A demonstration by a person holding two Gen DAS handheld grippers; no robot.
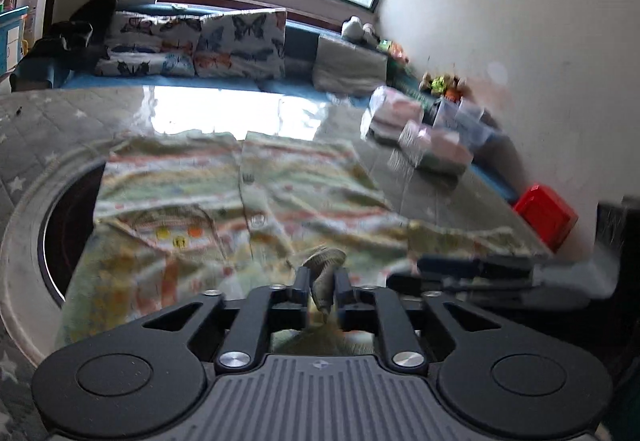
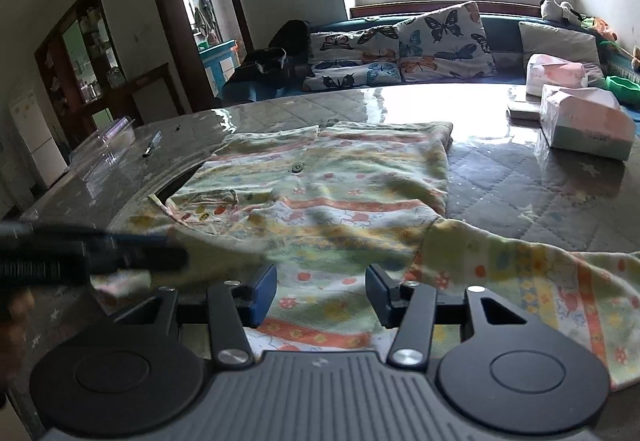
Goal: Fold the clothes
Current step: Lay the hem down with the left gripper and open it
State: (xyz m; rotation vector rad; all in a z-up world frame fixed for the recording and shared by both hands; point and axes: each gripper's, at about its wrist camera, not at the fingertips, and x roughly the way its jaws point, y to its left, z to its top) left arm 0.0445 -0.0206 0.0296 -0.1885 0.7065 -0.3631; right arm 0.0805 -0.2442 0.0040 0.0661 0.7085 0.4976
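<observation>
Left wrist: the left gripper [image 1: 322, 287] is clenched on a bunched fold of the shirt [image 1: 224, 197], fabric pinched between nearly closed fingers. The shirt lies spread across the tabletop [image 1: 48, 129], reaching toward its far edge; tissue packs [image 1: 436, 145] sit near the right edge, a red box [image 1: 546, 215] beyond them. The frame is blurred.

Right wrist: the right gripper [image 2: 322, 291] hangs released, blue pads [image 2: 262, 293] wide apart above the shirt's [image 2: 320, 201] near hem, gripping nothing. One sleeve [image 2: 540, 281] trails toward the near right corner. The left gripper [image 2: 120, 253] shows blurred at the shirt's left. A pen [image 2: 152, 145] lies by the left edge.
</observation>
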